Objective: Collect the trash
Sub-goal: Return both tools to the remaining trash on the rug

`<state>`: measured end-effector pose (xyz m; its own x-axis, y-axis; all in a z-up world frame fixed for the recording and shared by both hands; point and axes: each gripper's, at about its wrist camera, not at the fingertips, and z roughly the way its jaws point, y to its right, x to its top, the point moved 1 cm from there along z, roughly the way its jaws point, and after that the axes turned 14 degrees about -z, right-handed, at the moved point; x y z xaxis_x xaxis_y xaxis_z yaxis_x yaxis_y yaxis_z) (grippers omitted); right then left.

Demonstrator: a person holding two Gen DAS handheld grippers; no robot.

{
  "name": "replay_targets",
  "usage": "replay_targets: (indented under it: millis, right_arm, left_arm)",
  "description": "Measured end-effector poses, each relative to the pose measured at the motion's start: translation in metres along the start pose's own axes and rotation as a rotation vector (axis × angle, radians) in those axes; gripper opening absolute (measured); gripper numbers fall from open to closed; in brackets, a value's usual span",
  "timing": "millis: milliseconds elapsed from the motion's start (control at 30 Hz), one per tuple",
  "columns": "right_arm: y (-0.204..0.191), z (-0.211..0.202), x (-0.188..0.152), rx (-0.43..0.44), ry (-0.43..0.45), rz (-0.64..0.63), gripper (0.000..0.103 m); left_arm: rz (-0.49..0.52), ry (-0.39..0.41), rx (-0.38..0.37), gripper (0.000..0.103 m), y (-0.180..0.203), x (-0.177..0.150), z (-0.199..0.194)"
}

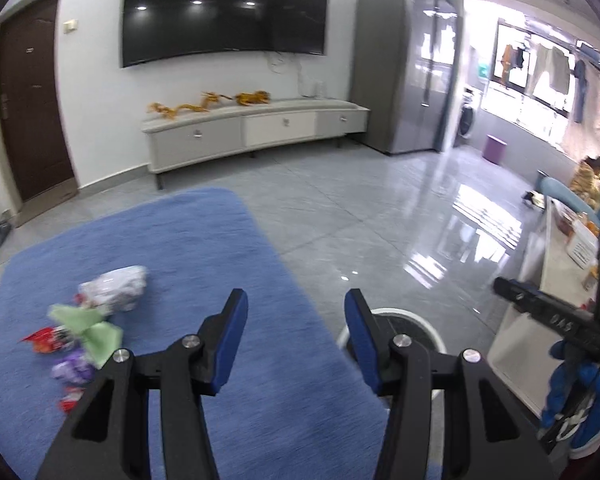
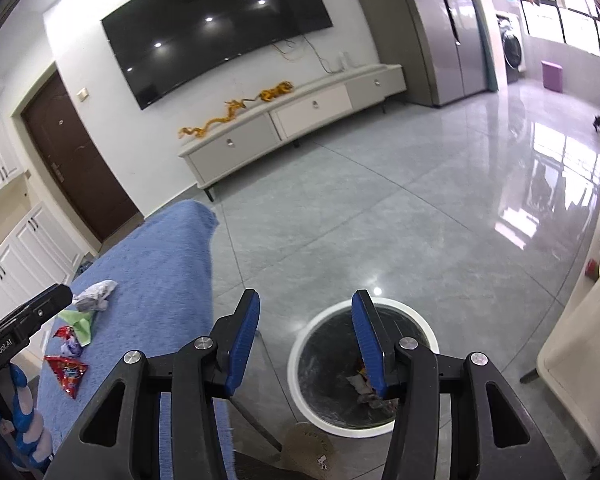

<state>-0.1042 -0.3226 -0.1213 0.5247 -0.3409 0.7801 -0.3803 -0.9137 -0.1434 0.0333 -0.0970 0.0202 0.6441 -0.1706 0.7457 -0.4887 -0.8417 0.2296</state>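
Trash lies on a blue cloth-covered table point(image 1: 204, 248): a crumpled white wrapper point(image 1: 116, 286), a green paper point(image 1: 90, 328), a red packet point(image 1: 46, 338) and a purple wrapper point(image 1: 70, 370). My left gripper point(image 1: 296, 304) is open and empty, above the table, right of the pile. My right gripper point(image 2: 305, 304) is open and empty above a white-rimmed bin point(image 2: 364, 368) on the floor, which holds some trash point(image 2: 364, 384). The right wrist view also shows the white wrapper point(image 2: 94, 295), green paper point(image 2: 80, 322), a red packet point(image 2: 68, 372) and the table point(image 2: 160, 264).
A TV cabinet point(image 1: 256, 128) stands against the far wall under a TV. A grey fridge point(image 1: 404, 64) is to its right. A cream counter point(image 2: 580, 344) stands right of the bin. The bin's rim point(image 1: 432, 330) shows beside the table's right edge. The floor is glossy tile.
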Motion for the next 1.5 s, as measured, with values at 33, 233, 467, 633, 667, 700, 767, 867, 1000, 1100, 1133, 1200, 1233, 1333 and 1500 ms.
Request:
replay_targets:
  millis: [33,233,467,633,667,700,767,867,1000,1100,1133,1200,1233,1333,1500]
  right_arm:
    - [-0.006,-0.003,0.002,0.003,0.007,-0.008,0.048]
    - [-0.035,-0.013,0.006,0.024,0.019,-0.053,0.048]
    - [-0.077,-0.018,0.012,0.049,-0.002,-0.116,0.049]
    - [-0.112,-0.025,0.021,0.072,-0.003,-0.166,0.049]
    - [-0.118,-0.026,0.023,0.082,-0.001,-0.168,0.049]
    - [-0.124,-0.028,0.025,0.094,-0.001,-0.169,0.049]
    - [-0.138,-0.032,0.027,0.110,-0.003,-0.174,0.049]
    - [-0.157,-0.039,0.030,0.112,-0.001,-0.204,0.049]
    - [-0.182,-0.044,0.030,0.124,0.000,-0.236,0.049]
    - [-0.198,-0.044,0.030,0.152,-0.008,-0.241,0.049]
    - [-0.203,-0.043,0.030,0.159,-0.011,-0.244,0.049]
    - [-0.213,-0.041,0.029,0.173,-0.017,-0.251,0.049]
    - [-0.217,-0.040,0.029,0.179,-0.020,-0.253,0.049]
    - [-0.231,-0.037,0.028,0.193,-0.027,-0.268,0.049]
    - [-0.251,-0.030,0.026,0.210,-0.042,-0.298,0.049]
  left_arm:
    - [-0.009,0.009,0.016,0.049,-0.007,0.000,-0.005]
    - [-0.095,0.050,0.117,0.058,-0.066,-0.006,-0.033]
    - [-0.172,0.099,0.166,0.061,-0.120,-0.013,-0.062]
    - [-0.212,0.141,0.182,0.061,-0.156,-0.018,-0.085]
    - [-0.223,0.145,0.180,0.061,-0.163,-0.019,-0.089]
    - [-0.232,0.149,0.179,0.061,-0.168,-0.020,-0.093]
    - [-0.252,0.156,0.179,0.061,-0.181,-0.023,-0.101]
    - [-0.280,0.172,0.182,0.061,-0.201,-0.027,-0.114]
    - [-0.312,0.184,0.181,0.061,-0.218,-0.030,-0.129]
    - [-0.327,0.191,0.190,0.061,-0.231,-0.036,-0.138]
    - [-0.331,0.192,0.192,0.061,-0.234,-0.037,-0.141]
    - [-0.337,0.194,0.199,0.061,-0.241,-0.041,-0.146]
    - [-0.341,0.195,0.204,0.061,-0.244,-0.042,-0.149]
    - [-0.359,0.190,0.214,0.061,-0.255,-0.046,-0.152]
    - [-0.383,0.163,0.218,0.061,-0.272,-0.053,-0.146]
